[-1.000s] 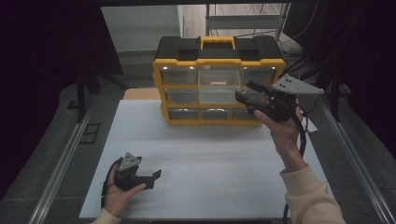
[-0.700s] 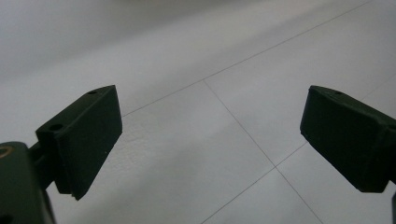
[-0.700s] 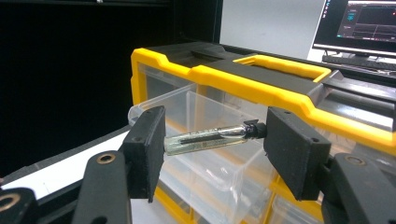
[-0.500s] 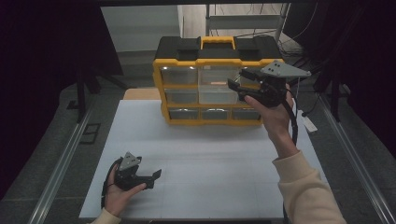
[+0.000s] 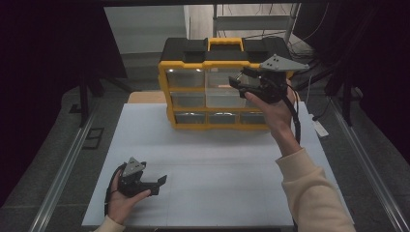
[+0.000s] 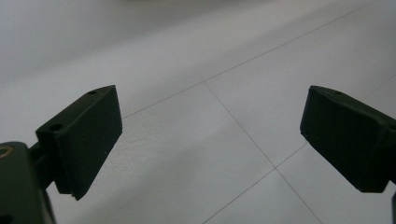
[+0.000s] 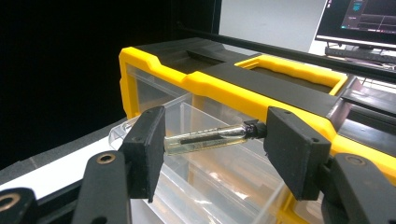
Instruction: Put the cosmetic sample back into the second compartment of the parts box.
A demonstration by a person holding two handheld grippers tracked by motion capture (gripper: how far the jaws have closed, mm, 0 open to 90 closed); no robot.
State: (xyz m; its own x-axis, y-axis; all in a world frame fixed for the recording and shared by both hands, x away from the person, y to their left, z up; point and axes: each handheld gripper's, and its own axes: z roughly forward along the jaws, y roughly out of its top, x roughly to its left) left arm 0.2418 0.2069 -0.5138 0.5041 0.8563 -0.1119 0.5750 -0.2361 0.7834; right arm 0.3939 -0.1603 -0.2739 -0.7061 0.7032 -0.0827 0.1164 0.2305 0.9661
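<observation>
One clear tube (image 7: 210, 138) lies crosswise between the right claw's (image 7: 212, 149) pads.

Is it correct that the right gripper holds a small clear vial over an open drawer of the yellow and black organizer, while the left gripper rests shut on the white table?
Not quite: the left gripper is open, its jaws wide apart with nothing between them, as the left gripper view shows. The rest holds: the right gripper clamps the small clear vial over an open drawer of the yellow and black organizer, and the left one rests on the white table.
</observation>
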